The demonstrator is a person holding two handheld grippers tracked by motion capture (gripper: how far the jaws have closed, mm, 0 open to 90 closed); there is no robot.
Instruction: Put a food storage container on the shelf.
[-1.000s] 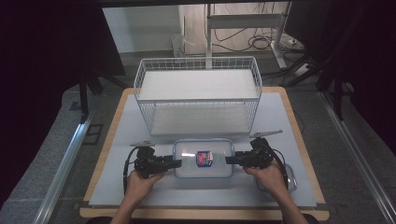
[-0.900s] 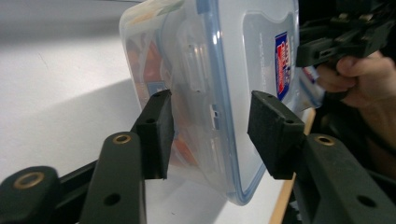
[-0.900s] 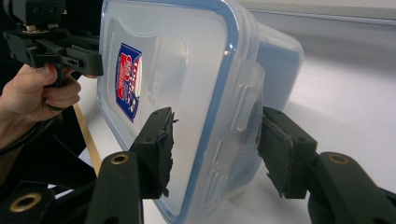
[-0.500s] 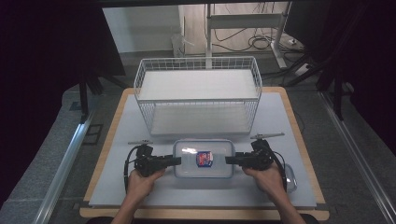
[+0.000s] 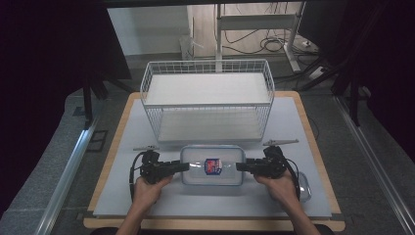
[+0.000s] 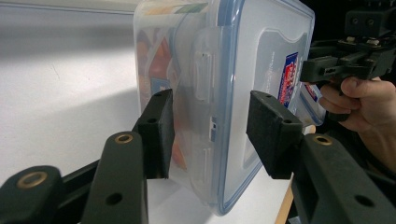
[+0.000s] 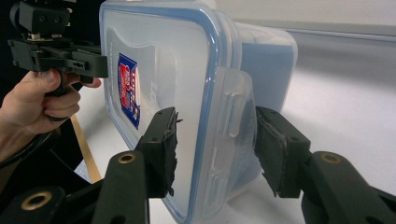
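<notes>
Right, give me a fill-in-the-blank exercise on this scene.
1. The clear box has a lid edged in ____.
2. Behind the box stands a white wire ____.
3. The left claw and right claw sit at opposite ends of the box, each over a lid ____.

Missing words: blue; basket; latch

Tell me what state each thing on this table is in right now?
Plastic container, lid on, end clips folded down, flat on the board.
Wire basket, upright, empty.
Left gripper, jaws astride one end clip; contact unclear.
Right gripper, jaws open, astride the other end clip.
</notes>
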